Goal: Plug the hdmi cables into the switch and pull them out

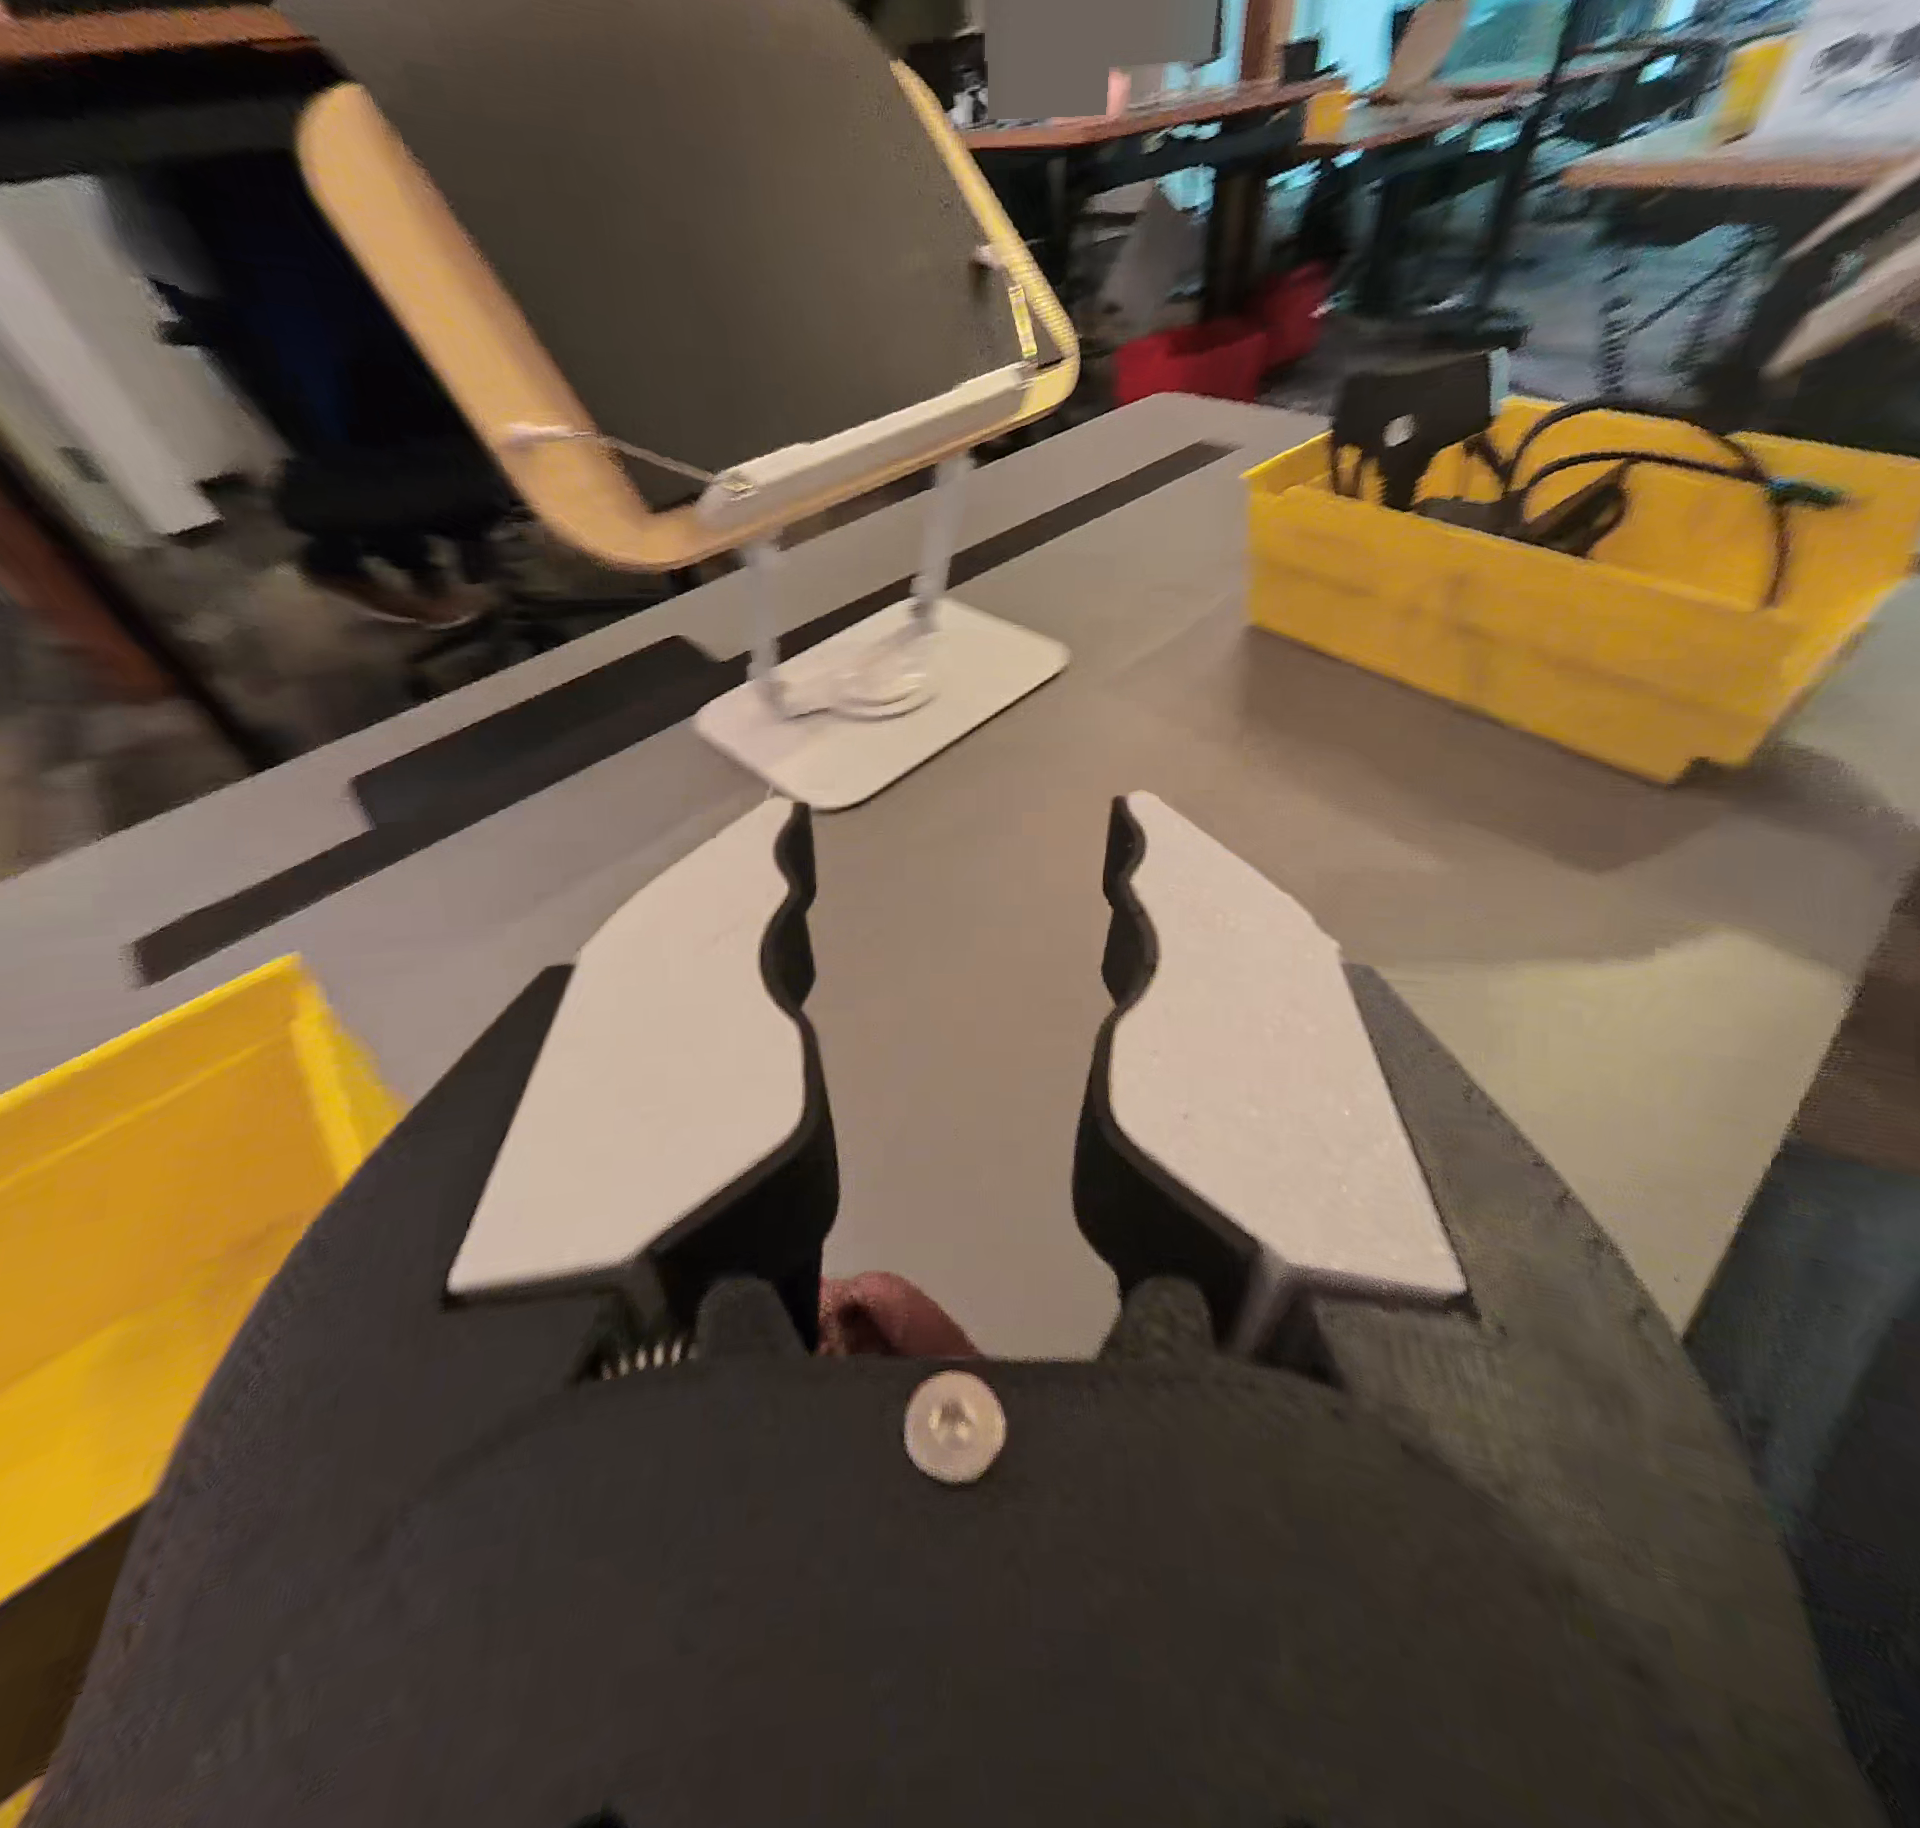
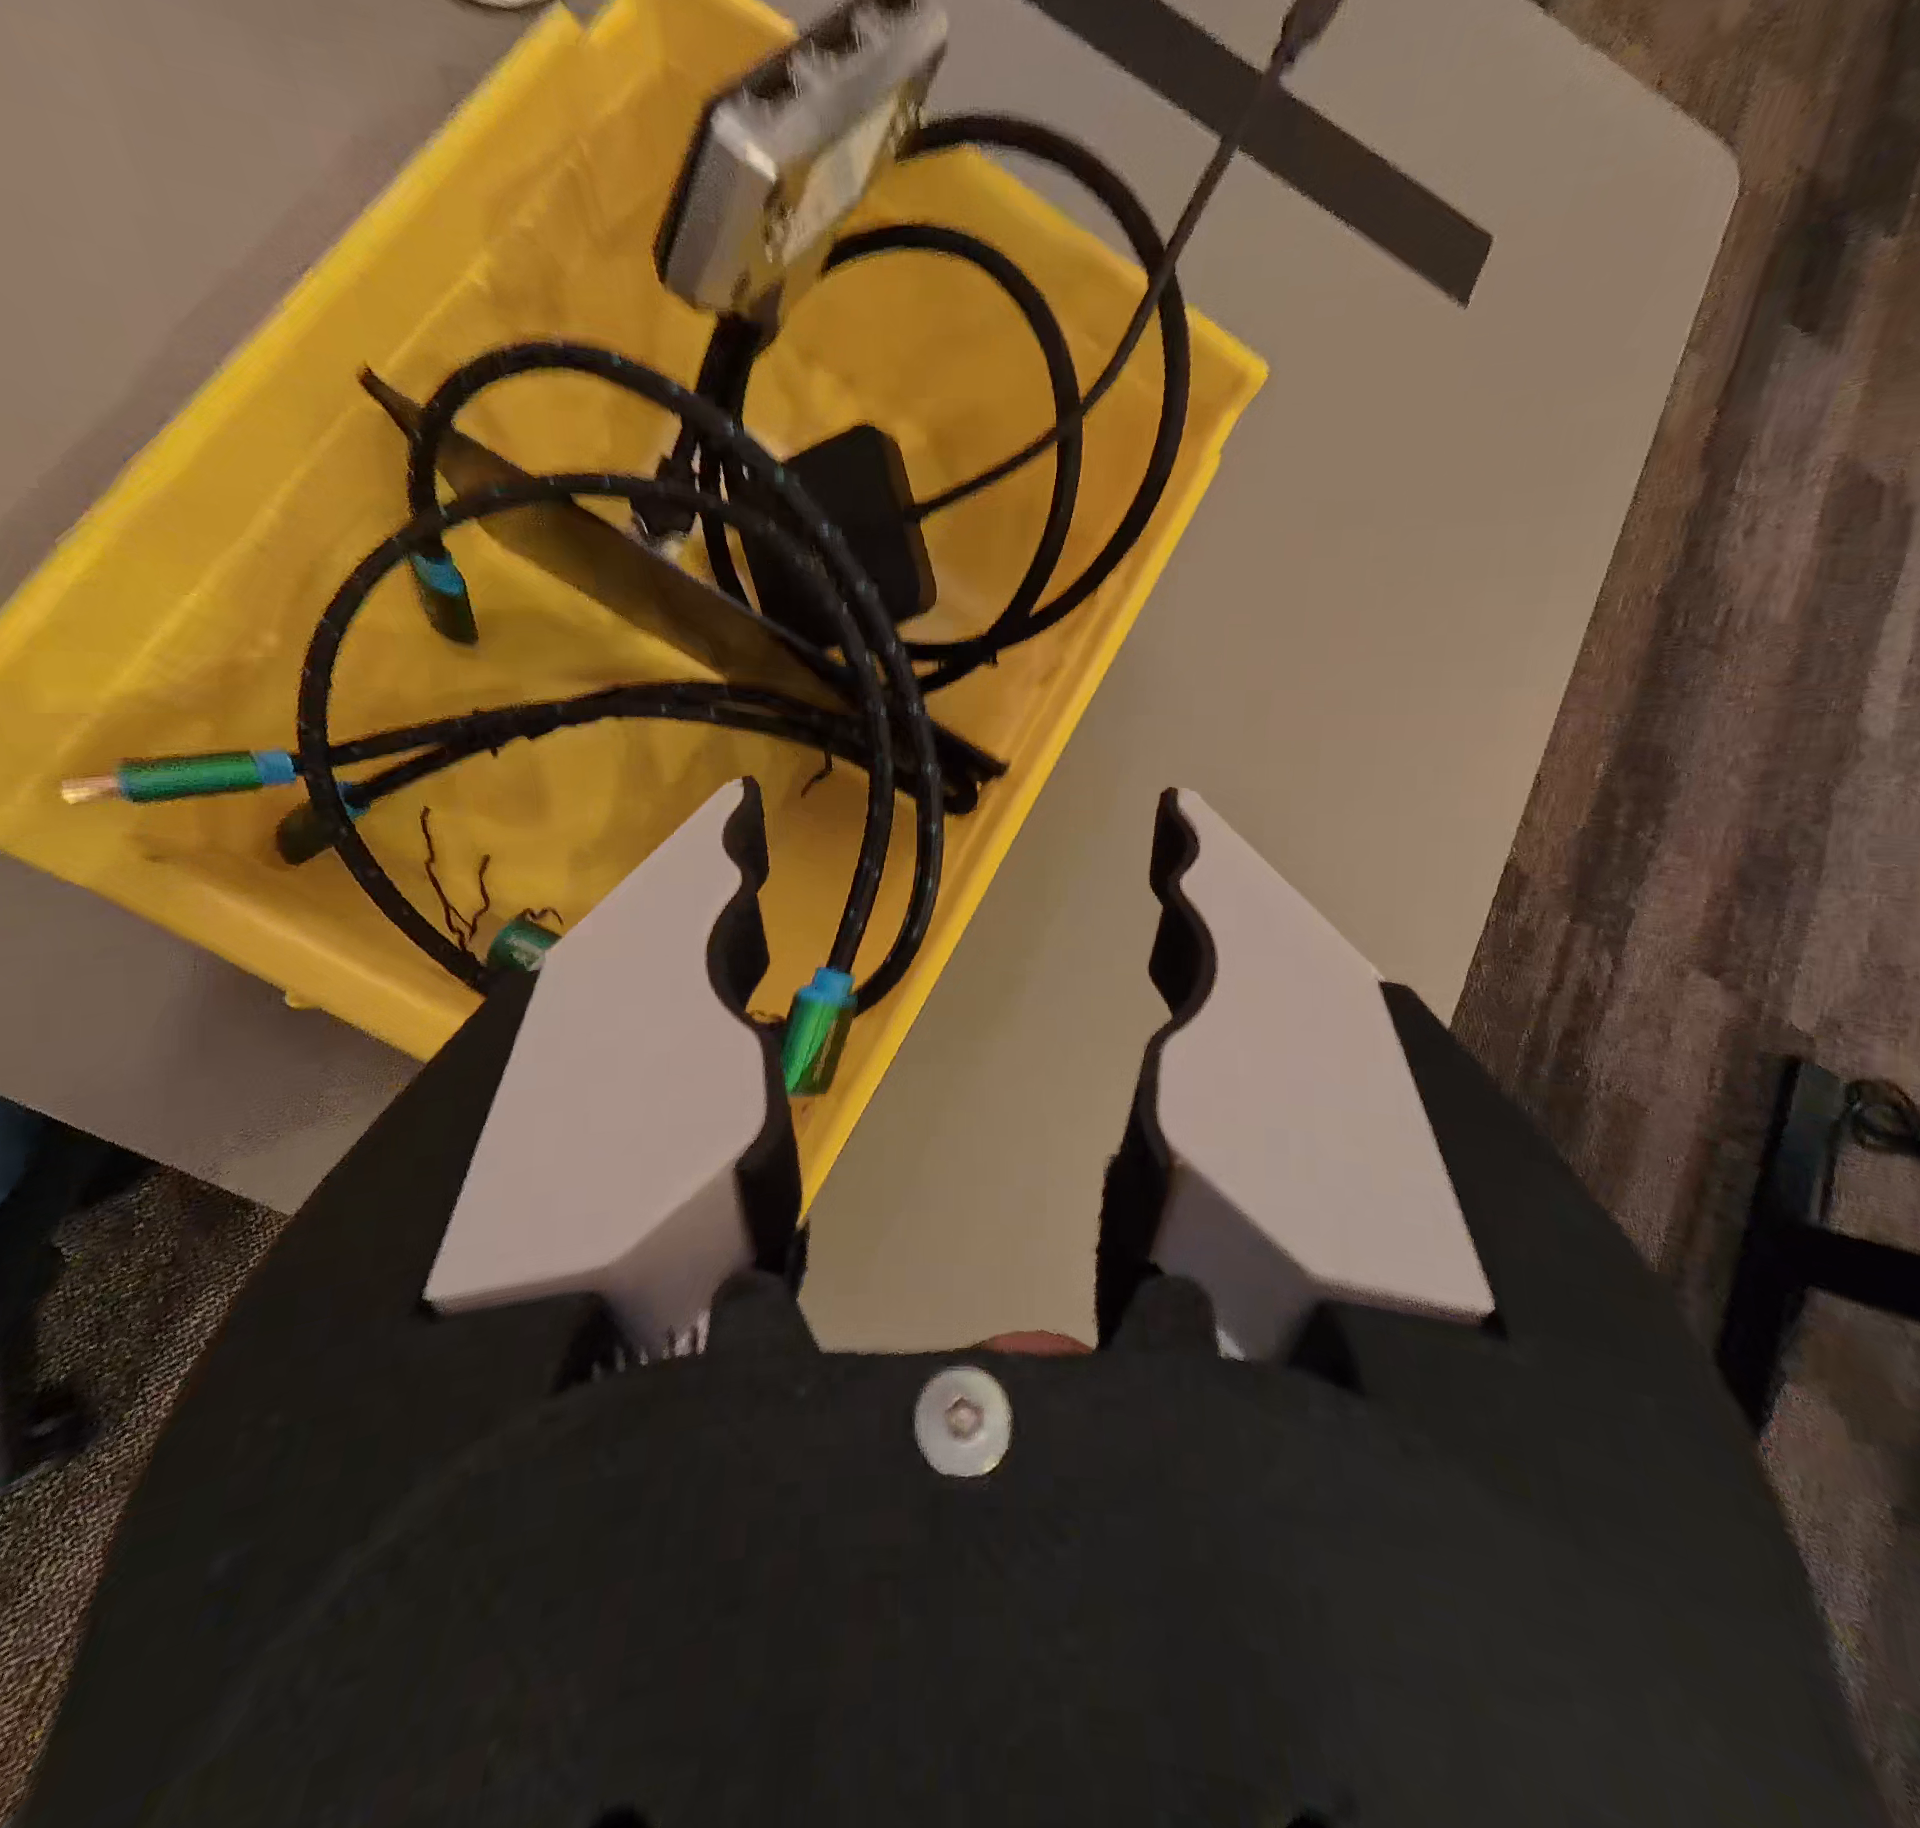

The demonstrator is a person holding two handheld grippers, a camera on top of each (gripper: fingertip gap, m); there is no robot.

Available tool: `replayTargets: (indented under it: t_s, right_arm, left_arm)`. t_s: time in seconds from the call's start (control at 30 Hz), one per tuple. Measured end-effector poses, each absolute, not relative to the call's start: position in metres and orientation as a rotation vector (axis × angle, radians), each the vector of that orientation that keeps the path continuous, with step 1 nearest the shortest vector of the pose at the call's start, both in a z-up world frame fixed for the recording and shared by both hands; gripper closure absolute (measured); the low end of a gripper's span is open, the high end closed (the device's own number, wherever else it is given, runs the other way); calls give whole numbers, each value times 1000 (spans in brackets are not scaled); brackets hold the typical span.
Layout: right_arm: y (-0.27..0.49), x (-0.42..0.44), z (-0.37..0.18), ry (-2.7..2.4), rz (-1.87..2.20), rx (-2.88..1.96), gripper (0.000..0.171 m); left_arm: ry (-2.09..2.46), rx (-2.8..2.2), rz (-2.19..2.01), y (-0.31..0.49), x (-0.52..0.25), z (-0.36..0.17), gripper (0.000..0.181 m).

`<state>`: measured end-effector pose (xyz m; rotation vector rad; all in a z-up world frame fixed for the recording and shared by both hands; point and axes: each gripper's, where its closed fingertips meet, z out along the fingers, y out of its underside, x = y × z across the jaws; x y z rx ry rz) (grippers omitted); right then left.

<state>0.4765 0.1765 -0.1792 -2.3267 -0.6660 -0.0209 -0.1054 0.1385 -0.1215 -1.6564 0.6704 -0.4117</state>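
The right tool (image 2: pixel 956 812) hangs wide open and empty above the yellow bin (image 2: pixel 187 573), nearest a green plug (image 2: pixel 819 1038). The switch (image 2: pixel 805 131) lies at the bin's far end, its cables (image 2: pixel 623 698) looped together. Pulling 1 plug would likely drag the tangle, switch included. The left tool (image 1: pixel 956 822), also open and empty, hovers over bare surface (image 1: pixel 1299 905), too far off to steady anything.

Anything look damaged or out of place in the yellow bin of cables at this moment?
Yes. In the yellow plastic bin, the black braided cables with green plugs lie tangled, and thin frayed strands stick up near the bin's near wall. The silver switch box sits tilted on the far rim.
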Motion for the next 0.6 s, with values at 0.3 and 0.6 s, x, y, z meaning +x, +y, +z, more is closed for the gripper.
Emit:
replayTargets:
  t_s: [0.3, 0.6]
  right_arm:
    - [140, 473, -238, -571, 170, -2375, 100]
    - [151, 475, -271, -582, 76, -2392, 129]
  left_arm:
    - [357, -1777, 133, 111, -296, -127, 120]
    - [105, -2012, 384, 79, -416, -195, 104]
